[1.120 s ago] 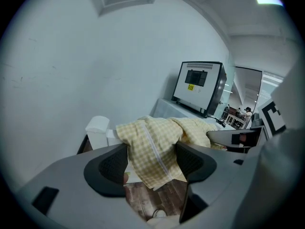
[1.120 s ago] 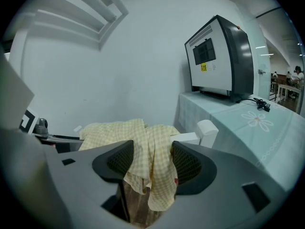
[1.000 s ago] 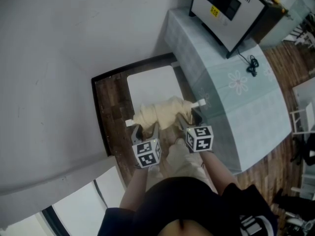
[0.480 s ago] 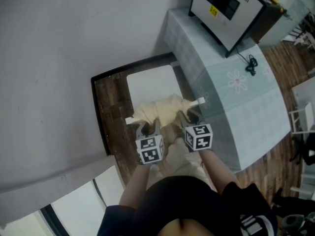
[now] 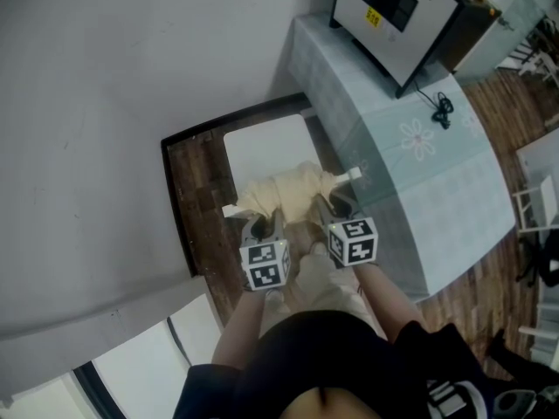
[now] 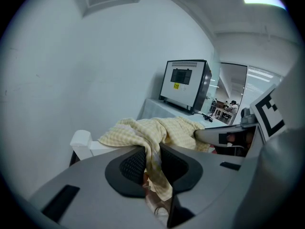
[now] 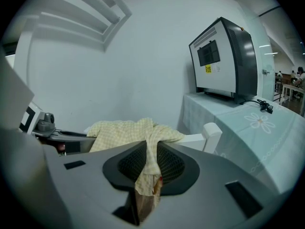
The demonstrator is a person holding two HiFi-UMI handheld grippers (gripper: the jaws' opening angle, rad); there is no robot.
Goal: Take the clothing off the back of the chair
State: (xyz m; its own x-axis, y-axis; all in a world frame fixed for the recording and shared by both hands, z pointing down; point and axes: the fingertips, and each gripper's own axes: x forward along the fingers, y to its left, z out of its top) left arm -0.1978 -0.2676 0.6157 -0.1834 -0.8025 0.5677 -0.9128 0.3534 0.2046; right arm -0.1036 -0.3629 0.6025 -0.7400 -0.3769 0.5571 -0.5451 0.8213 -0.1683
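Looking down, I see the grey wall point(image 5: 131, 103) filling the left side and a long table point(image 5: 419, 199) under a pale flowered cover on the right. A boxy silver oven point(image 5: 397, 16) stands at the table's far end. Between wall and table a white chair point(image 5: 266, 147) sits on the wooden floor point(image 5: 196, 199), its back towards me. The yellow checked clothing point(image 5: 288, 192) lies bunched over the top rail of that back, between the two white end posts. My left gripper point(image 5: 262, 227) is at the bundle's left end and my right gripper point(image 5: 334, 209) at its right end, side by side and apart. In each gripper view the fingers are closing, with a hanging fold of the clothing pinched between the black pads. A small black cable point(image 5: 444, 110) lies on the table by the oven.
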